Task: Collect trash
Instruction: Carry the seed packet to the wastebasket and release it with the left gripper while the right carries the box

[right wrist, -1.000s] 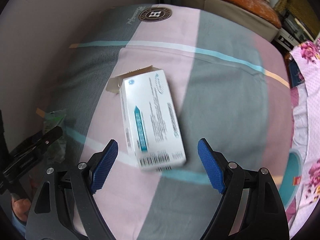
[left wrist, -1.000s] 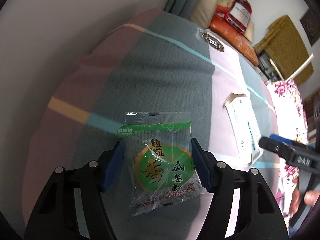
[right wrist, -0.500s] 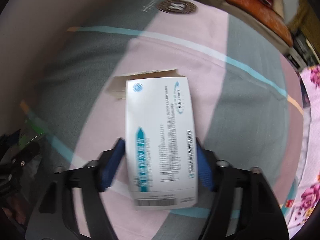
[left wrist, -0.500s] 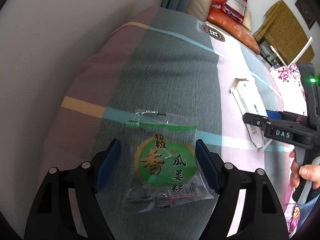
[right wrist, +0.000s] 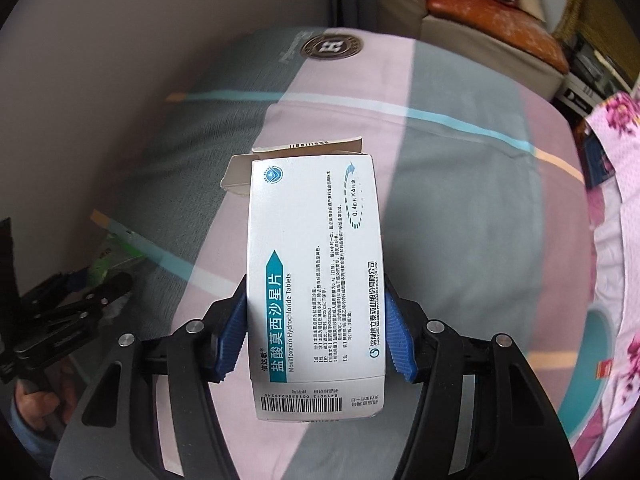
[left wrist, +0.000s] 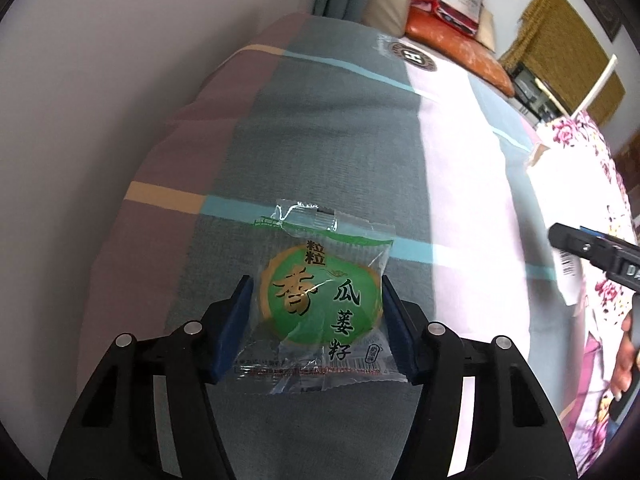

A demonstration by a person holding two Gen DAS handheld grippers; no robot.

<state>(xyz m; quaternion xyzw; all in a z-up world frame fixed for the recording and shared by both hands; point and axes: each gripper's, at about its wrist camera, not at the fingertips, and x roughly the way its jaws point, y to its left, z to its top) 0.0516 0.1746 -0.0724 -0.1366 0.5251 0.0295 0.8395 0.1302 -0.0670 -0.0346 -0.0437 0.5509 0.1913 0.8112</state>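
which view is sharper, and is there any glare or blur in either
Left wrist view: sharp, with small glints on the crinkled clear plastic of the green snack wrapper. Right wrist view: print on the white cardboard medicine box is crisp, but the striped bedspread behind it looks soft.

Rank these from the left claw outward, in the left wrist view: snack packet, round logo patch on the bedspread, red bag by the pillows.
1. snack packet, between the left claw pads.
2. round logo patch, far up the bedspread.
3. red bag, beyond the bed's end, top right.
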